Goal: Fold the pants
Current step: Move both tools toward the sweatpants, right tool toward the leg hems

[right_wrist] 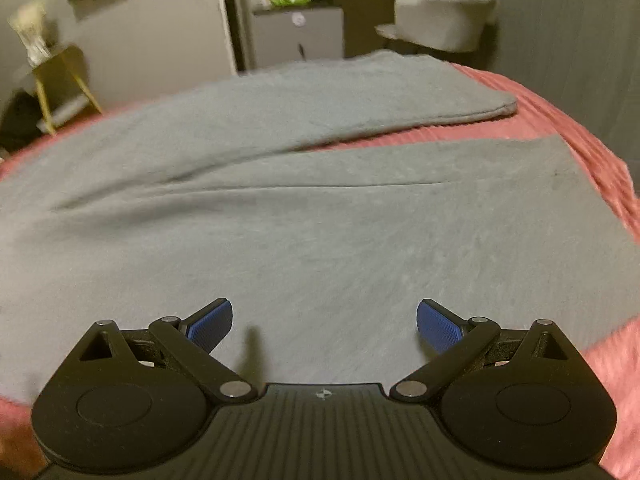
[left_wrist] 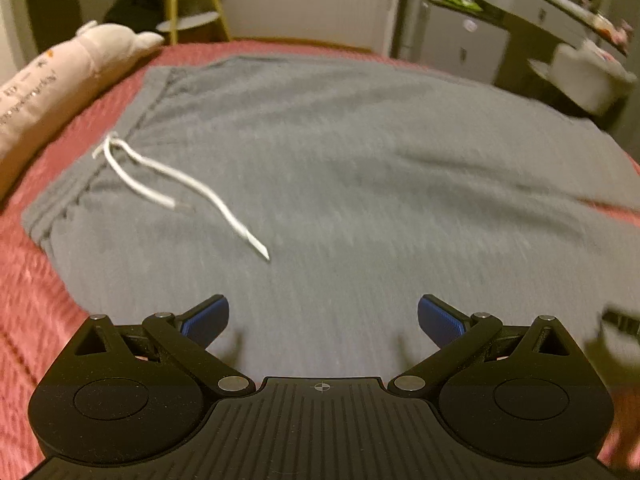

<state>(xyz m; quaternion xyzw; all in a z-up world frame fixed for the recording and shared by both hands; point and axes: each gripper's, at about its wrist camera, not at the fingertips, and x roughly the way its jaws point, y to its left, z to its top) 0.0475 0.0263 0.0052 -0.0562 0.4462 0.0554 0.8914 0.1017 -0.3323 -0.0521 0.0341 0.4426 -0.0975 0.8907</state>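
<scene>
Grey sweatpants (left_wrist: 320, 168) lie spread flat on a pink bedspread (left_wrist: 24, 304). The waistband (left_wrist: 84, 168) is at the left, with a white drawstring (left_wrist: 176, 184) lying loose on the fabric. My left gripper (left_wrist: 323, 320) is open and empty, hovering over the near side of the pants' upper part. In the right wrist view the two legs (right_wrist: 320, 220) stretch to the right, the far leg (right_wrist: 360, 96) angled away with its cuff at the bed's far edge. My right gripper (right_wrist: 325, 326) is open and empty above the near leg.
A cream plush pillow (left_wrist: 60, 80) lies on the bed past the waistband. Beyond the bed stand a yellow-legged side table (left_wrist: 188, 12), a small grey fridge (left_wrist: 460, 36), a desk with clutter (left_wrist: 560, 8) and a grey chair (right_wrist: 444, 20).
</scene>
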